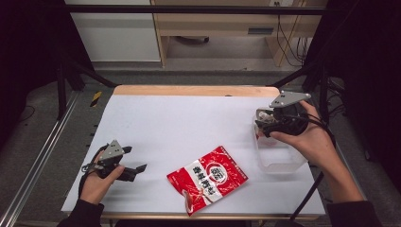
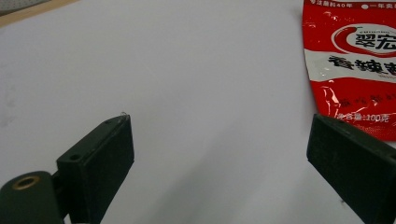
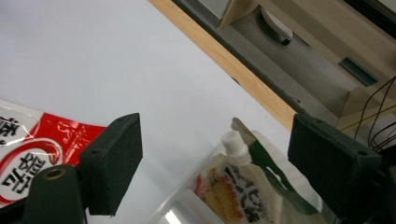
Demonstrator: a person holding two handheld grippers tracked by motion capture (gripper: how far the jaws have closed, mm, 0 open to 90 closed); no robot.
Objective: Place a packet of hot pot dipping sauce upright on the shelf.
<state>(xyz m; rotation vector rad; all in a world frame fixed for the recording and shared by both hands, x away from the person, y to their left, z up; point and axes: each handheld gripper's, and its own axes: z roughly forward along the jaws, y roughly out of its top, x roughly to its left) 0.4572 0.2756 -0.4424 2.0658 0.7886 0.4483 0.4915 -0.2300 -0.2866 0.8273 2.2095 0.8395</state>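
A red snack packet [image 1: 208,178] [image 2: 352,60] [image 3: 28,144] lies flat on the white table [image 1: 189,118] near its front edge. At the right stands a clear plastic container [image 1: 279,158], and a spouted pouch [image 3: 229,184] with a white cap sits in it. My right gripper [image 1: 261,124] [image 3: 217,137] hovers over the container's far end, open, jaws wide apart on either side of the pouch's top without touching it. My left gripper [image 1: 139,169] [image 2: 219,140] rests low at the front left and points toward the packet, open with only bare table between its jaws.
The table's wooden back edge [image 1: 196,90] runs behind the white sheet. Black frame posts [image 1: 61,80] stand at both sides, and a metal rail [image 1: 38,161] runs along the left. A wooden cabinet [image 1: 217,23] and cables sit beyond the table.
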